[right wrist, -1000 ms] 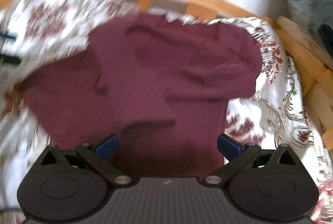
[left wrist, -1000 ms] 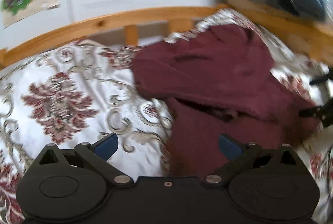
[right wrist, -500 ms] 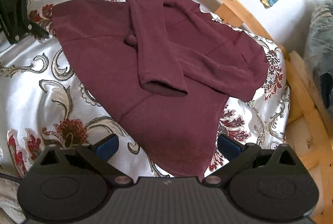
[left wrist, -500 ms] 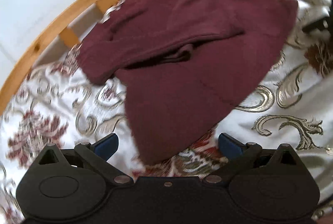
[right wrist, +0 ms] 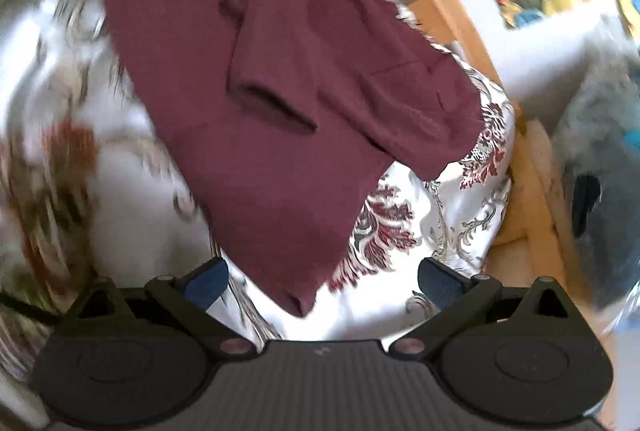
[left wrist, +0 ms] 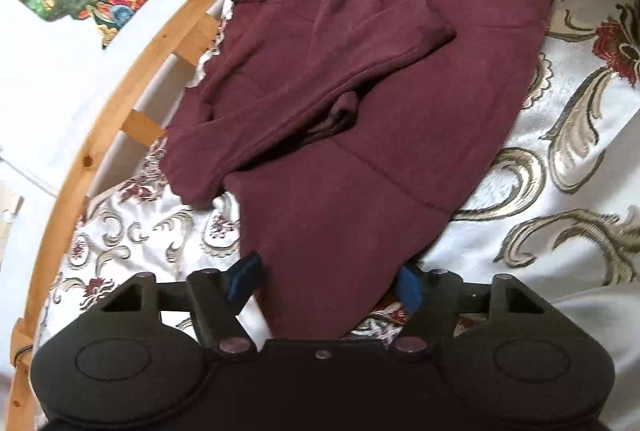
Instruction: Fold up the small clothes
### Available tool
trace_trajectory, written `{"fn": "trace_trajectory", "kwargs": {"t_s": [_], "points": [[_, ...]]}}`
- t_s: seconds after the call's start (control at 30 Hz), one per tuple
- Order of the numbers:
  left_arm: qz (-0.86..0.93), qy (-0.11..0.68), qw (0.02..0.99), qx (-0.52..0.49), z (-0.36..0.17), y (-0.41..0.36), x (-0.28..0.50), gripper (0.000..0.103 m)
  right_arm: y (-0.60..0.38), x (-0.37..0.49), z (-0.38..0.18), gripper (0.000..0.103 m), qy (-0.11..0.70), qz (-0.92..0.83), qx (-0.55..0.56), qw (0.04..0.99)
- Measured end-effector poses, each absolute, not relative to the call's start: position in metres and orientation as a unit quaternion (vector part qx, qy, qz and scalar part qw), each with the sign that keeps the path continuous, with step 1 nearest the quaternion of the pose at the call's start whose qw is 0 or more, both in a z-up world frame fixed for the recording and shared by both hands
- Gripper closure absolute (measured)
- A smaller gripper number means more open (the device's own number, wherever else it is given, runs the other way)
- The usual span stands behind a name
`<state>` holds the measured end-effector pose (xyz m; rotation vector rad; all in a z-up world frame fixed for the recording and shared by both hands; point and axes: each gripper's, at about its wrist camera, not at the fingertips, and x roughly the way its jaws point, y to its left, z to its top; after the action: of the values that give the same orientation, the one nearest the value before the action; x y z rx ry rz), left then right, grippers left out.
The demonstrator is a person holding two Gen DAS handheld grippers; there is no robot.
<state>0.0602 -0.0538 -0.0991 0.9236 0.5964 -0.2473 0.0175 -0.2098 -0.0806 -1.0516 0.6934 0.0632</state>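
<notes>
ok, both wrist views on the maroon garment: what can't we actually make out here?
- Left wrist: the left gripper is closing with the hem corner of the maroon garment between the pads; contact not visible, the gripper body cuts it off.
- Right wrist: the right gripper is open; the bedspread on the left is motion-blurred.
- Right wrist: the garment's far end is cut off by the top edge.

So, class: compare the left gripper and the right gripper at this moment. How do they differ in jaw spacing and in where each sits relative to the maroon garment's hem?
The left gripper has its jaws closing, with the hem corner of the maroon garment between its blue pads; the right gripper stands wide open. The left gripper's pads sit at the cloth's edges; the right gripper's pads stand clear of its hem corner. Both point at the same garment on the patterned bedspread.
</notes>
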Motion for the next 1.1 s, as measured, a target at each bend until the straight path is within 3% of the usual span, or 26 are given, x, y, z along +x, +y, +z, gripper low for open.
{"fn": "trace_trajectory", "kwargs": {"t_s": [0.2,0.3,0.37,0.43,0.5,0.53,0.57,0.8,1.1], "points": [[-0.093,0.284,0.848,0.438,-0.097,-0.043,0.065,0.054,-0.225,0.022,-0.102,0.000,0.324,0.046,-0.556,0.764],[-0.092,0.293,0.848,0.432,-0.097,-0.038,0.070,0.073,-0.229,0.025,-0.109,0.002,0.303,0.060,-0.574,0.758],[-0.094,0.301,0.851,0.421,-0.096,-0.036,0.072,0.087,-0.227,0.024,-0.111,0.022,0.298,0.074,-0.575,0.758],[-0.098,0.304,0.854,0.411,-0.094,-0.033,0.072,0.091,-0.228,0.024,-0.110,0.035,0.305,0.087,-0.564,0.762],[-0.098,0.297,0.857,0.409,-0.092,-0.032,0.069,0.095,-0.228,0.023,-0.111,0.055,0.303,0.088,-0.566,0.762],[-0.099,0.292,0.860,0.407,-0.090,-0.032,0.068,0.096,-0.227,0.021,-0.112,0.080,0.303,0.088,-0.566,0.762],[-0.098,0.285,0.862,0.407,-0.087,-0.032,0.066,0.097,-0.227,0.022,-0.112,0.096,0.304,0.087,-0.565,0.762],[-0.096,0.266,0.880,0.380,-0.047,-0.027,0.050,0.098,-0.231,0.010,-0.062,0.097,0.283,0.067,-0.483,0.826],[-0.113,0.281,0.916,0.264,0.025,0.006,0.009,0.098,-0.235,-0.060,0.007,0.098,0.239,0.058,-0.404,0.881]]}}
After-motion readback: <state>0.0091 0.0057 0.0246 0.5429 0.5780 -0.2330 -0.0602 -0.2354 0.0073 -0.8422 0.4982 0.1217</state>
